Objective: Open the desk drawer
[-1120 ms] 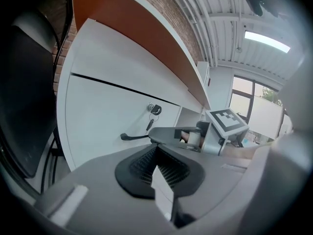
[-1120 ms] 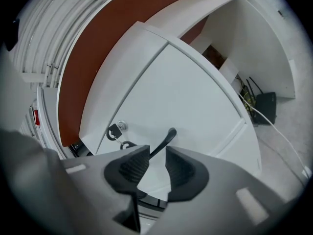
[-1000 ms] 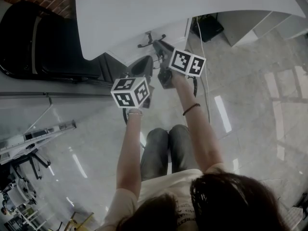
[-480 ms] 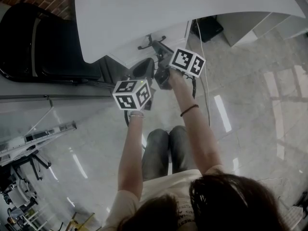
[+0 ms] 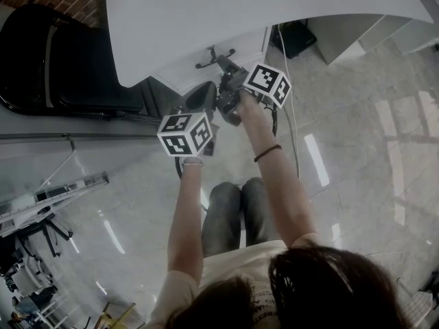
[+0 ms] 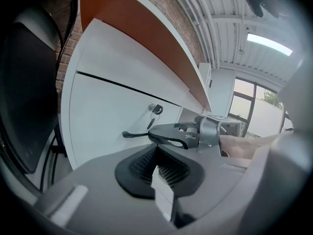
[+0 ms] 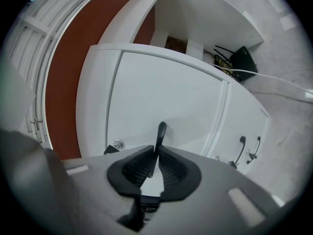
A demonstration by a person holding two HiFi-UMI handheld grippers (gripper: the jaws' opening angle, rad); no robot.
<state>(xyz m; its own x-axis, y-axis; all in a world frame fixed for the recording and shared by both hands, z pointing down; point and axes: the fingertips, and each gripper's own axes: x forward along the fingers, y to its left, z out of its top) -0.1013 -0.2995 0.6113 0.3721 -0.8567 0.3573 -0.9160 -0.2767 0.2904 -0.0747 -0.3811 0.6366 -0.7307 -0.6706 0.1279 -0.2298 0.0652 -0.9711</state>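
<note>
The white drawer front (image 7: 166,97) sits under the white desk top (image 5: 226,12) and carries a slim black handle (image 7: 160,131). My right gripper (image 7: 155,163) is shut on that handle, which sticks out past its pads. In the head view the right gripper (image 5: 226,70) meets the handle (image 5: 214,55) at the cabinet face. From the left gripper view, the right gripper (image 6: 190,133) shows side-on holding the handle (image 6: 133,134), below a lock with a key (image 6: 155,108). My left gripper (image 6: 159,168) is shut and holds nothing; it hangs just left of the right one (image 5: 202,100).
A black chair (image 5: 55,60) stands left of the cabinet. Cables and a black box (image 5: 298,38) lie under the desk to the right. Further drawer handles (image 7: 240,150) show on the neighbouring front. The person's legs (image 5: 233,211) are below the grippers, over a glossy floor.
My right gripper has edged up toward the drawer front and turned slightly. The left gripper has barely moved.
</note>
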